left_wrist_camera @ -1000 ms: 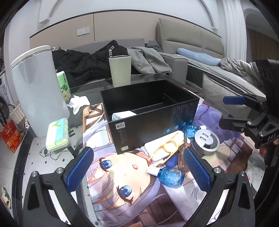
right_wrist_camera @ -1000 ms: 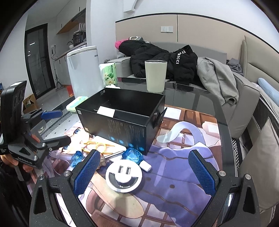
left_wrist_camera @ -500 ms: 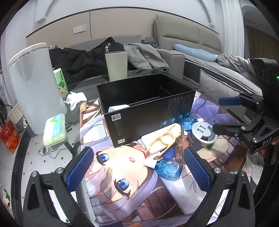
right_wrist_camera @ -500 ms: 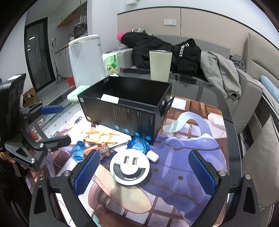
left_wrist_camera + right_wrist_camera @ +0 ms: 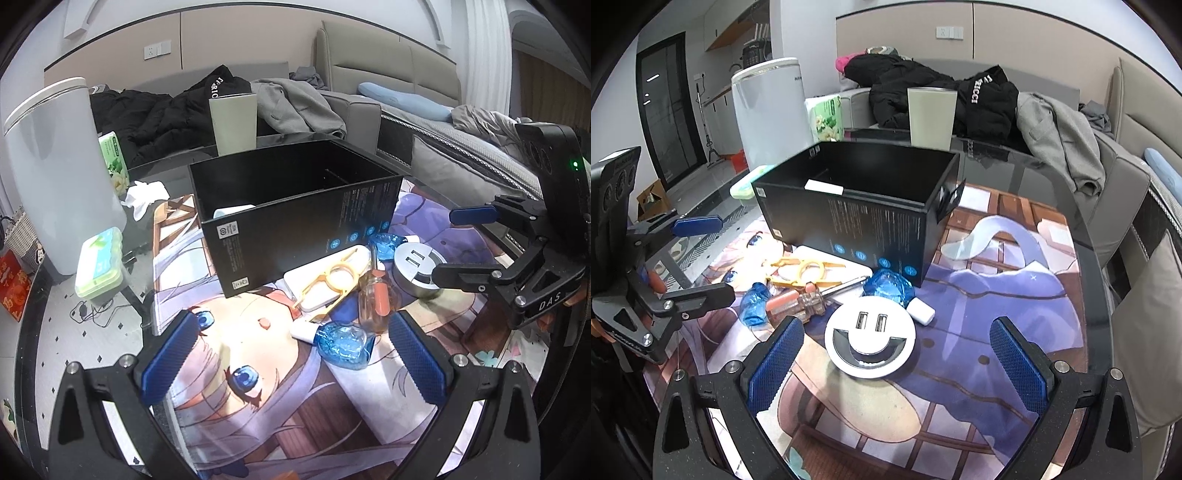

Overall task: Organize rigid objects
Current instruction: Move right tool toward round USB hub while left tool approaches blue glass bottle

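- Glass table (image 5: 1015, 166) with printed mat: black box (image 5: 871, 206) nearly empty.
- Screwdriver (image 5: 801, 297), scissors (image 5: 805, 273), round USB hub (image 5: 870, 341) lie outside, unsorted.
- Left tool (image 5: 291, 354), right tool (image 5: 894, 358): both open, empty.

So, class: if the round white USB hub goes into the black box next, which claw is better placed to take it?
Probably the right claw: it is open, and the USB hub lies almost centred just ahead of its fingers. The left claw, also open, faces the blue glass piece and the screwdriver instead. The black box stands just beyond.
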{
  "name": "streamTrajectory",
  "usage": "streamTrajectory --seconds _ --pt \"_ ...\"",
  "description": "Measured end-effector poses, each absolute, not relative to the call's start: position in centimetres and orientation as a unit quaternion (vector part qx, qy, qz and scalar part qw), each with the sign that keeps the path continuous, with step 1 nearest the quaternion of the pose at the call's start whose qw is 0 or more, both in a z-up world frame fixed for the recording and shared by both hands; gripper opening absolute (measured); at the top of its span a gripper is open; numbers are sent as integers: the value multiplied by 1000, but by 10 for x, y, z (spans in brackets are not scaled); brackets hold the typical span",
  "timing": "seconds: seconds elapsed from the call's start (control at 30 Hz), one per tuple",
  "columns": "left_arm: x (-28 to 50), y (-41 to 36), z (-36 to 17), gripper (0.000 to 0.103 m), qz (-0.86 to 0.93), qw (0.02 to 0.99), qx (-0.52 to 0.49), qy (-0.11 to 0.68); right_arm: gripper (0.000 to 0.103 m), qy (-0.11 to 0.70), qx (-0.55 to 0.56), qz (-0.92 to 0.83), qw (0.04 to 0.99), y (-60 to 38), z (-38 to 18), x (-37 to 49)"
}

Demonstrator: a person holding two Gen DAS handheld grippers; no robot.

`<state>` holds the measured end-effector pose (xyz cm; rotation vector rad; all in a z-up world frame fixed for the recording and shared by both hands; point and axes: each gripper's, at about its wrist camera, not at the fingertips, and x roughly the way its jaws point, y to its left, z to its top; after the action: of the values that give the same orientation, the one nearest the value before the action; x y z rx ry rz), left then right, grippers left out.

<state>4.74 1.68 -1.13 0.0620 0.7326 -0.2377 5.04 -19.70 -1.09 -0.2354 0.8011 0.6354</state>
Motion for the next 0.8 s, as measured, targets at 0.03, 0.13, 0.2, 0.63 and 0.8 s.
streamTrajectory --seconds 0.03,0.13,0.2,0.63,0.8 --pt "48 15 -12 103 -116 925 34 360 102 386 -112 302 864 -197 -12 51" --pt "49 11 -15 103 -116 920 39 373 102 397 -110 298 861 -197 -16 54" --pt "51 8 -17 103 -119 916 41 380 102 399 -110 299 860 -198 -18 54" --pt "58 4 -27 103 -118 903 58 408 102 412 -115 302 852 -194 -23 55" --pt "63 7 -33 103 -108 898 54 424 102 417 -117 298 851 -194 -25 56"
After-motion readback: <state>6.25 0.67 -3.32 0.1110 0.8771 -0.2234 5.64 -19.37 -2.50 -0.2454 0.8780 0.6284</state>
